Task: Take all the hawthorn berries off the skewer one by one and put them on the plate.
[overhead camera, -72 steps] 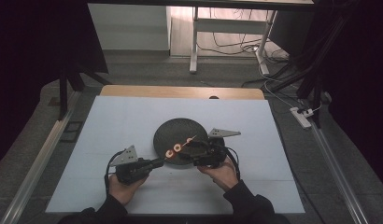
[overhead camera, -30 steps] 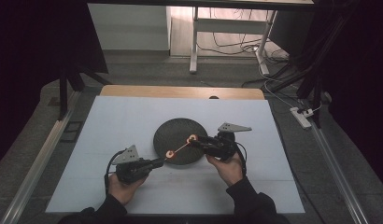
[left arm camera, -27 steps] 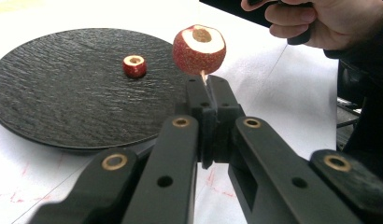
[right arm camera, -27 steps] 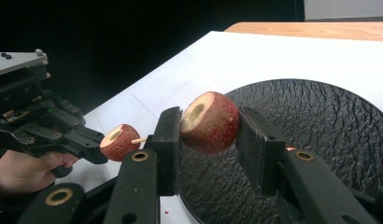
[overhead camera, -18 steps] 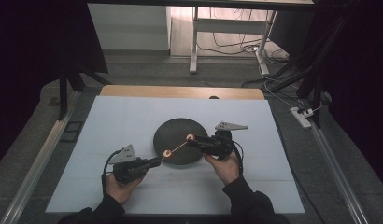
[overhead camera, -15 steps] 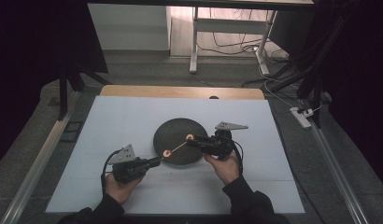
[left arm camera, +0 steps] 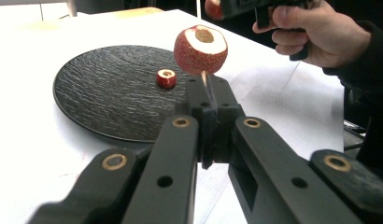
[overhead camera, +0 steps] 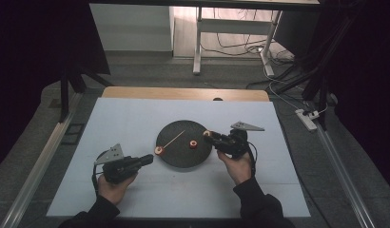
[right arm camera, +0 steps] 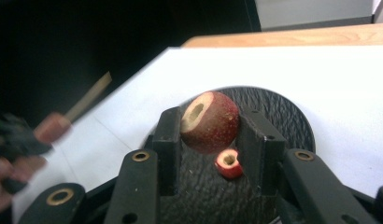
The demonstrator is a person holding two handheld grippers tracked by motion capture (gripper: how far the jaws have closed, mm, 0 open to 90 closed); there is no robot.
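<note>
High view: on the white surface (overhead camera: 136, 118) sits a dark round plate (overhead camera: 183, 142), nearer its centre than any edge. The left hand-held gripper (overhead camera: 148, 159) clamps a skewer (overhead camera: 173, 138) carrying one hawthorn (overhead camera: 159, 150); the right hand-held gripper (overhead camera: 207, 135) pinches a second hawthorn (right arm camera: 210, 122), not yet threaded. A small piece (overhead camera: 193, 143) remains on the plate. Earlier the right one held the skewer.
</note>
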